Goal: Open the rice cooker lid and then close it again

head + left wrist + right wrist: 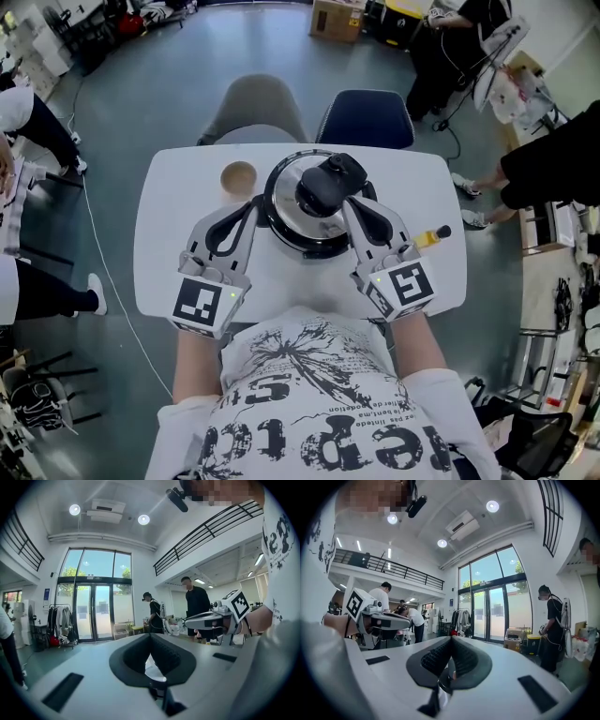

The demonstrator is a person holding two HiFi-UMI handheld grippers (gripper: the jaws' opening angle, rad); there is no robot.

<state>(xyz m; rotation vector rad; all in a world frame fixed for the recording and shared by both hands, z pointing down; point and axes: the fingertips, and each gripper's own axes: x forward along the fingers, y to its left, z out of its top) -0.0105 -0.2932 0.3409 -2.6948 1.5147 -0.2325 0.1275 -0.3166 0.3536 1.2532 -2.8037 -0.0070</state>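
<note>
The rice cooker (309, 246) stands mid-table, black-bodied, with a shiny round lid (286, 192) and a black knob (328, 183) on top. My left gripper (255, 202) lies at the cooker's left side, jaws together, its tip against the rim. My right gripper (350, 202) lies at the right side, tip close under the knob, also shut. In the left gripper view the jaws (150, 637) meet with nothing gripped; a pale shiny surface shows through the gap below. The right gripper view shows the same: my right gripper (451, 641) has its pads closed.
A small brown bowl (238, 177) sits left of the cooker. A yellow object with a black cap (429, 236) lies at the white table's (159, 253) right side. A grey chair (258, 108) and a dark blue chair (367, 117) stand behind. People stand around the room.
</note>
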